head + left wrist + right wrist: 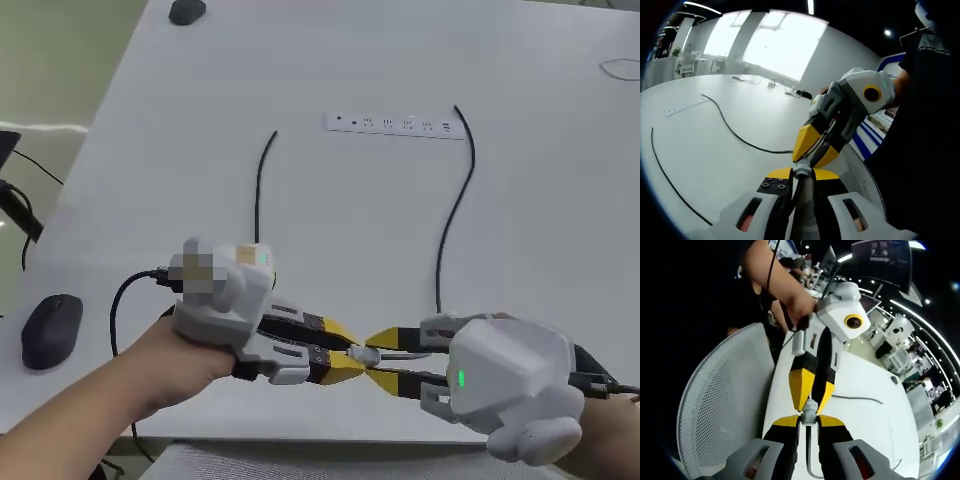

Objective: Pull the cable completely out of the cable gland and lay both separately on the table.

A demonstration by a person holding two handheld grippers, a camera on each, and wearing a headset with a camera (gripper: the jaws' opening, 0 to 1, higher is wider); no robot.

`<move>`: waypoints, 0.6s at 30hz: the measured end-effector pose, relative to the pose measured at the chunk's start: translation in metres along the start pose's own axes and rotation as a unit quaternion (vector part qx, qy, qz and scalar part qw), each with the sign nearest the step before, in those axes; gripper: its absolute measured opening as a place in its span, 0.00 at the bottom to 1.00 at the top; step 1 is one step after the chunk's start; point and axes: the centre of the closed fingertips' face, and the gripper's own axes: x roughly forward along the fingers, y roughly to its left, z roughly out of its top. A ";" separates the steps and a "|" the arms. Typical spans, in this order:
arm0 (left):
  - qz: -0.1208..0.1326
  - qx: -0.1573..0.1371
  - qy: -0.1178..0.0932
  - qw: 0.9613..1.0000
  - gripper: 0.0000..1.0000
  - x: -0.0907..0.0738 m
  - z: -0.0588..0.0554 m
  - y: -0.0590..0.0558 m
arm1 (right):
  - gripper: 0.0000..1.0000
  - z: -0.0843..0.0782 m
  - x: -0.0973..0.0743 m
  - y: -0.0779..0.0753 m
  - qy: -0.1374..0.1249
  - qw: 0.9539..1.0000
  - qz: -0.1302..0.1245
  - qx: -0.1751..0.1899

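Gripping tip to tip above the near edge of the table (300, 60) in the head view, the left gripper (345, 361) clamps the cable gland (362, 353), the right gripper (383, 362) the cable (406, 352) beside it. The left gripper view shows scant purchase, so the jaws may slip. In the right gripper view, cable trails back between the jaws and could snag.

Power strip (395, 124); mouse (52, 330); mesh chair (720, 405)

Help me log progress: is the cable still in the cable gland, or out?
Still in: in the right gripper view the cable runs straight into the cable gland, with no gap between them.
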 end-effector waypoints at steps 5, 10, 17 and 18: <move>-0.001 0.005 -0.003 1.000 0.15 0.000 0.001 0.000 | 0.12 -0.001 0.001 0.001 -0.001 0.999 0.007 0.052; 0.003 0.016 -0.001 1.000 0.15 0.002 0.000 0.000 | 0.16 -0.002 0.000 -0.002 0.002 0.998 -0.003 0.058; 0.019 0.051 -0.013 0.998 0.15 -0.003 0.008 0.003 | 0.21 -0.012 -0.011 -0.008 0.008 0.983 -0.021 0.181; 0.022 0.053 -0.018 0.998 0.15 -0.004 0.011 0.004 | 0.21 -0.012 -0.014 -0.013 -0.002 0.981 -0.031 0.194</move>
